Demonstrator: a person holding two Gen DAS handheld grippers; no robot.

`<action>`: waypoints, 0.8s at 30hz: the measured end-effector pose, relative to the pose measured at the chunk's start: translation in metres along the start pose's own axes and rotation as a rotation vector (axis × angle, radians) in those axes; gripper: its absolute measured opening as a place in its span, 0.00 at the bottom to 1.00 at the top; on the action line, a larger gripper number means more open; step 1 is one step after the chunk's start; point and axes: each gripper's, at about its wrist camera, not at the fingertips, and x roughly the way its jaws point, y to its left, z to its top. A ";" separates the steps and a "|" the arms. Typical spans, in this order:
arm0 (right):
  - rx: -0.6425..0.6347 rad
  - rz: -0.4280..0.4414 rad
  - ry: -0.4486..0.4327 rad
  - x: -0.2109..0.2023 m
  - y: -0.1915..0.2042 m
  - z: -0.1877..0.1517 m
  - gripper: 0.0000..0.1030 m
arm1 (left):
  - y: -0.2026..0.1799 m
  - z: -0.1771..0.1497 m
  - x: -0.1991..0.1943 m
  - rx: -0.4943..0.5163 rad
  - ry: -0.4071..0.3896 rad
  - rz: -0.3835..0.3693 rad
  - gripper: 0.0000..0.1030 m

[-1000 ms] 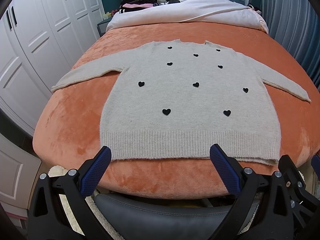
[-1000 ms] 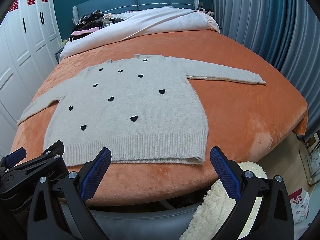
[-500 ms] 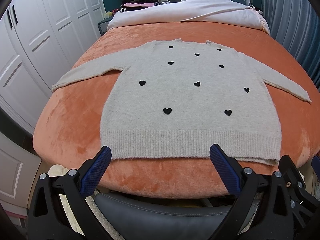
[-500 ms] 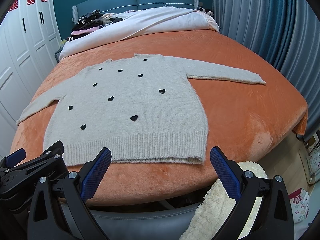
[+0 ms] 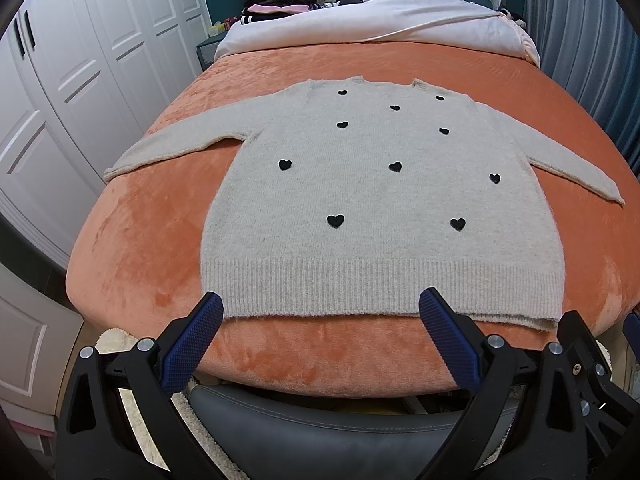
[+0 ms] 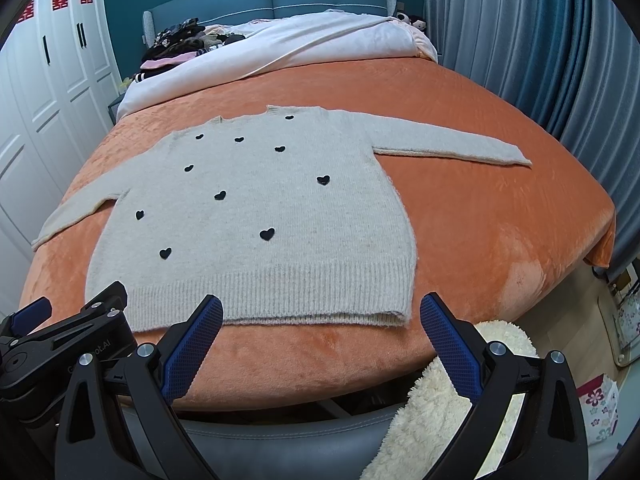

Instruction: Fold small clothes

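Beige knit sweater [image 5: 380, 208] with black hearts lies flat, face up, sleeves spread, on the orange blanket [image 5: 132, 248] of the bed, its ribbed hem at the near edge. Left gripper [image 5: 320, 320] and right gripper [image 6: 320, 322] hover just short of that hem, fingers spread wide, holding nothing.

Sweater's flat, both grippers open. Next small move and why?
Probably reach the left gripper forward to the left sleeve's cuff to fold it inward. The sweater lies spread flat, sleeves out, nothing folded; both grippers hang open short of the hem, right gripper empty too.
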 end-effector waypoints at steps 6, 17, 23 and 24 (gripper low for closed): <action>0.001 0.004 0.014 0.006 0.000 -0.002 0.95 | 0.002 -0.003 0.006 -0.003 0.018 -0.005 0.93; 0.194 0.052 0.059 0.099 -0.111 0.046 0.95 | 0.058 0.015 0.065 -0.230 0.078 -0.052 0.95; 0.463 -0.013 0.032 0.192 -0.260 0.133 0.95 | 0.082 0.045 0.104 -0.305 0.087 -0.013 0.95; 0.512 -0.029 0.037 0.212 -0.285 0.145 0.95 | 0.082 0.049 0.109 -0.306 0.088 -0.009 0.95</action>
